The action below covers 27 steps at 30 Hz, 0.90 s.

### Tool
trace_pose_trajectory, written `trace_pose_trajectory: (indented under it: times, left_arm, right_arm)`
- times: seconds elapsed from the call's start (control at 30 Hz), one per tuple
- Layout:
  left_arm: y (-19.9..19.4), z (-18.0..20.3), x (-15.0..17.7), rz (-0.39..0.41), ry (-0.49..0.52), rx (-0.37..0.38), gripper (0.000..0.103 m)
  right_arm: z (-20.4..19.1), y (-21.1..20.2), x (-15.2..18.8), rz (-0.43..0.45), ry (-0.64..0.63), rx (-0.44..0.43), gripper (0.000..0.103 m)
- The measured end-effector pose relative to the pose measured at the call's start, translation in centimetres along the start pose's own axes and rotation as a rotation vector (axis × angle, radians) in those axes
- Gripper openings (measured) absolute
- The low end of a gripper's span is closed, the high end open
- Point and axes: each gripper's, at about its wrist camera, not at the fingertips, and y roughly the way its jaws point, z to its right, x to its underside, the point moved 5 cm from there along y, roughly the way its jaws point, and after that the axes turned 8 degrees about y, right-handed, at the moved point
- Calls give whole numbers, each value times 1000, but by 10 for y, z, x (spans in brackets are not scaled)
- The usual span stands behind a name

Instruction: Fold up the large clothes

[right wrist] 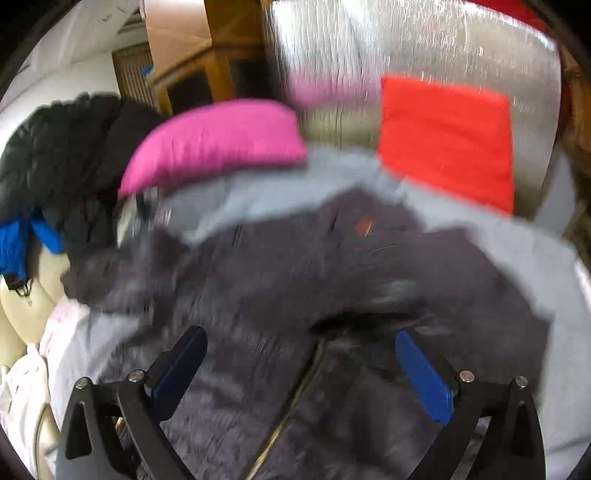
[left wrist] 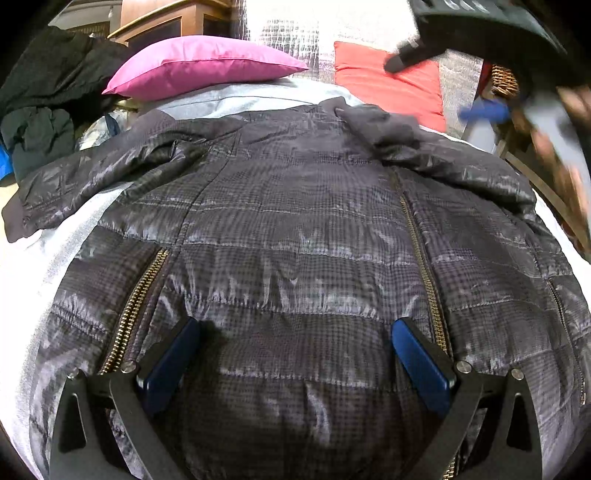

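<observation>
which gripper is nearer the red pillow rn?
Right. The right gripper is up at the red pillow, overlapping it in the left wrist view. The left gripper sits low over the jacket, far from it.

Quilted jacket (left wrist: 295,236): thin synthetic cloth, glossy, fine check weave, stitched in puffed bands. Zipper teeth (left wrist: 421,251): brass-coloured metal, dull shine. Bed sheet (left wrist: 74,229): pale grey cloth, matt, smooth. Pink pillow (left wrist: 199,66): smooth cloth, faint sheen. Red cushion (left wrist: 399,92): matt cloth. Backing (left wrist: 280,40) behind pillows: silvery quilted foil, reflective. Cabinet (left wrist: 159,22): varnished wood. Left gripper (left wrist: 295,354): matt black plastic arms, smooth blue pads (left wrist: 421,362), bright metal rivets. Right gripper (right wrist: 301,365): same black plastic, blue pads.
</observation>
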Motion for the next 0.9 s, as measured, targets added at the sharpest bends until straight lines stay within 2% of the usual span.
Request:
trace_pose_trajectory:
  times: [0.07,0.27,0.4,0.47,0.57,0.67,0.77,0.8,0.83,0.87,0.9]
  left_arm:
    - [1,-1,-1,0,2,-2,103]
    - [2,-2,0,-2,6,-10,103]
    - [3,-1,0,-9,18,-27,103]
    - [3,-2,0,-11,19,-29,103]
    - [3,-2,-1,-13,20,-33,103]
    - [3,-3,0,-14,22,-37,103]
    - [2,-3,-2,-37,24,-48,103]
    - [0,-3,-3,-63,23,-57,103]
    - [-1,-3,-5,-102,33,-63,103]
    - [-5,-1,-9,-135,50,-59,103]
    - [-11,3,-18,-139,70,-46,103]
  right_arm:
    - [17,-2,21,3,119,-40,103]
    - [75,-57,77,104,303,-65,103]
    - [118,-75,105,146,444,-87,103]
    - [128,-78,99,157,495,-146,103]
    - [147,-90,67,232,561,-256,103]
    - [171,-76,42,287,634,-330,103]
    - [206,-29,51,220,757,-317,103]
    - [214,-16,58,207,801,-336,103]
    - [218,-12,61,213,820,-356,103]
    - [217,-13,64,259,800,-375,103]
    - [214,-15,64,278,762,-372,103]
